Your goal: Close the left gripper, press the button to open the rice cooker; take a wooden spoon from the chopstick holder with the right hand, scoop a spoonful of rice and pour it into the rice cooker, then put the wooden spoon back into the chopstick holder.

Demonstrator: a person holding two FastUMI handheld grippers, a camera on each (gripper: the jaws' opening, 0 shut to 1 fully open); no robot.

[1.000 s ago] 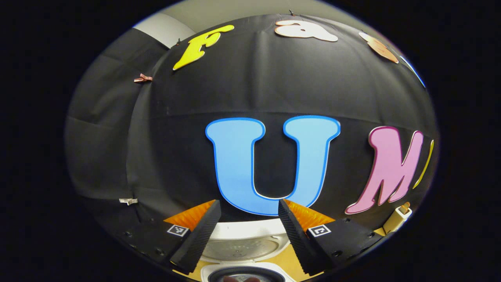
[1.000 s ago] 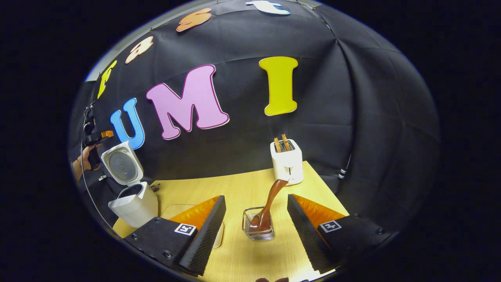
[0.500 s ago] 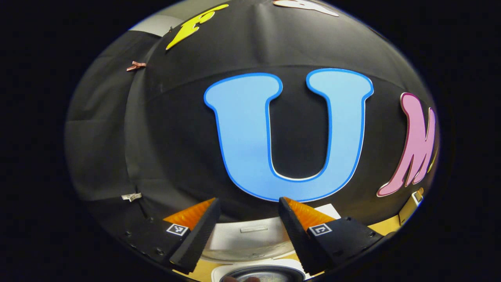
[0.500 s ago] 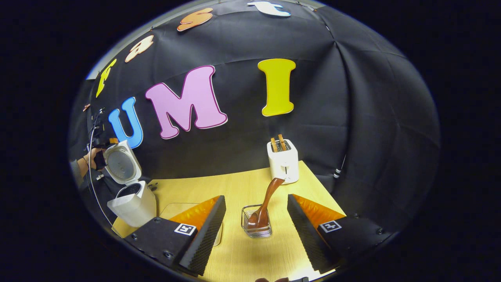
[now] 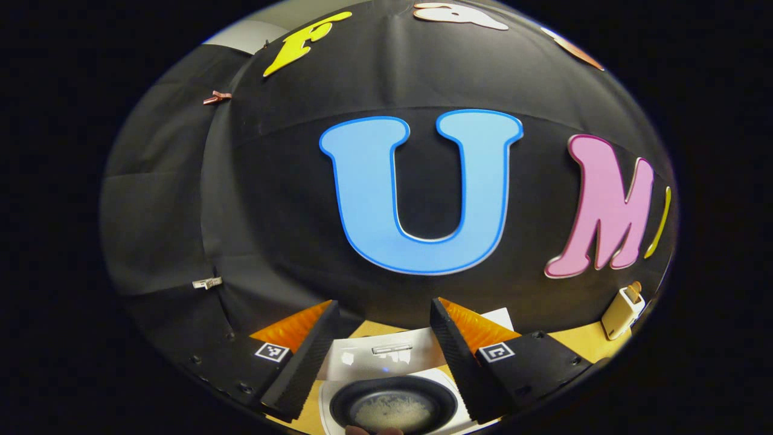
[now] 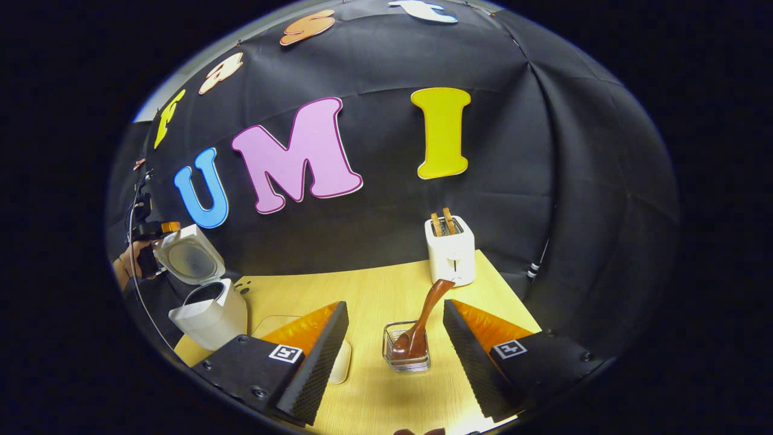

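The white rice cooker (image 6: 208, 311) stands at the table's left with its lid (image 6: 190, 260) swung up. From above, its black inner pot (image 5: 392, 411) holds a whitish grainy layer, and the lid (image 5: 386, 356) lies back behind it. My left gripper (image 5: 383, 307) hangs open over the pot, holding nothing; its orange and black body (image 6: 154, 229) sits by the lid's top edge. A brown wooden spoon (image 6: 426, 317) leans in the clear chopstick holder (image 6: 407, 356). My right gripper (image 6: 395, 306) is open, with the holder a short way ahead between its fingers.
A white toaster (image 6: 450, 251) with two slices stands at the table's back right, also at the far right from the left gripper (image 5: 622, 305). A pale rounded dish (image 6: 339, 362) peeks out beside the right gripper's left finger. A hand (image 6: 127, 263) holds the left gripper.
The left gripper has drawn back and tipped down, so the pot's inside now shows. The cooker lid sits further back. The right gripper has shifted slightly; the holder sits a bit nearer.
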